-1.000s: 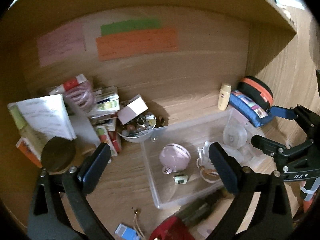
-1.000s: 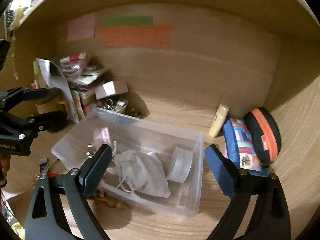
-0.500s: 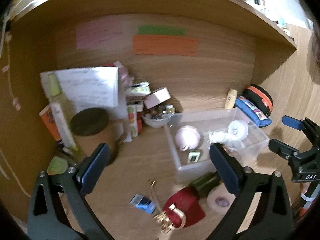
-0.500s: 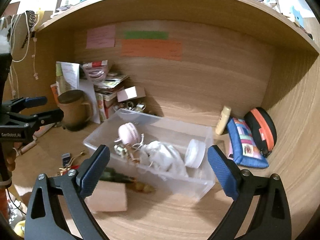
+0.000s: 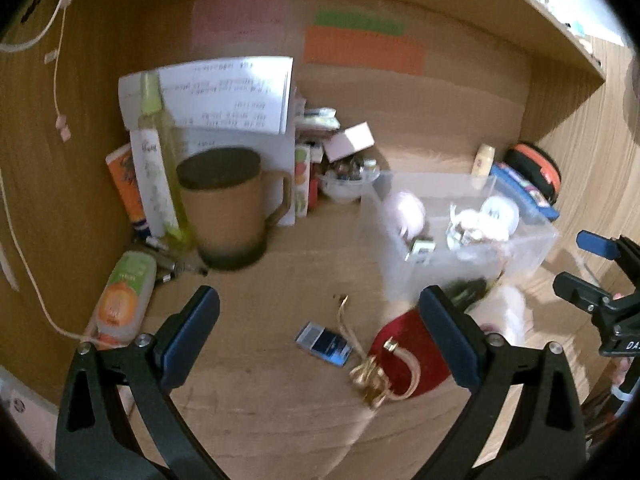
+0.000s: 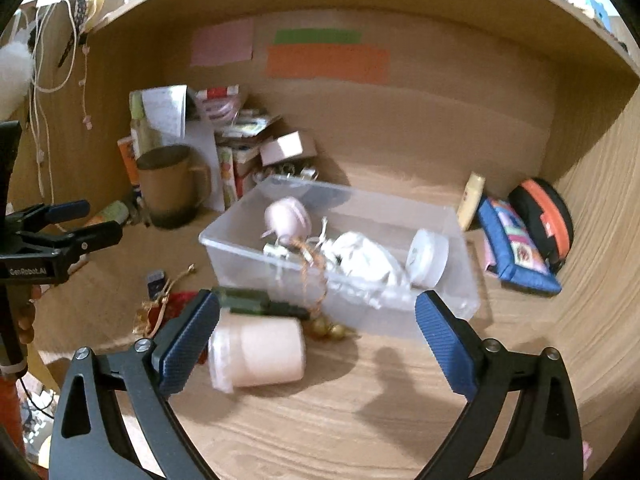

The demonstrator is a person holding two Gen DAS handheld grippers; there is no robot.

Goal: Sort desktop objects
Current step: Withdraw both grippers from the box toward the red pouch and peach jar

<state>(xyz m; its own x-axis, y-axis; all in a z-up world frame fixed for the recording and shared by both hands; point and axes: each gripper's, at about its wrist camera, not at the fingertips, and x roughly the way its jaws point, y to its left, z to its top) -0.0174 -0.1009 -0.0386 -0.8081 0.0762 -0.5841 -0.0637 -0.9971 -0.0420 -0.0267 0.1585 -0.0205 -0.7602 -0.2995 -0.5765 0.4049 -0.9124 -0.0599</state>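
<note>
A clear plastic bin (image 6: 460, 304) (image 5: 400, 284) stands on the desk and holds a pink round fan (image 6: 286, 218), a white cloth bag (image 6: 360, 252) and a white jar (image 6: 426, 258). In front of it lie a pale pink jar (image 6: 260, 354) on its side, a dark green item (image 6: 256, 306), a red pouch (image 5: 404, 348) with gold cord and a small blue box (image 5: 322, 338). My left gripper (image 5: 320, 340) is open above the blue box. My right gripper (image 6: 316, 344) is open, empty, with the pink jar by its left finger.
A brown mug (image 5: 228, 208), bottles and papers (image 5: 224, 92) stand at the back left. A small bowl of trinkets (image 5: 348, 178) and boxes sit behind the bin. A blue pouch (image 6: 516, 250), an orange-black case (image 6: 544, 220) and a cream bottle (image 6: 472, 200) lie at the right wall.
Both grippers have pulled back and away from the bin, both staying open. The left view has swung left to the mug; the items in front of the bin now show.
</note>
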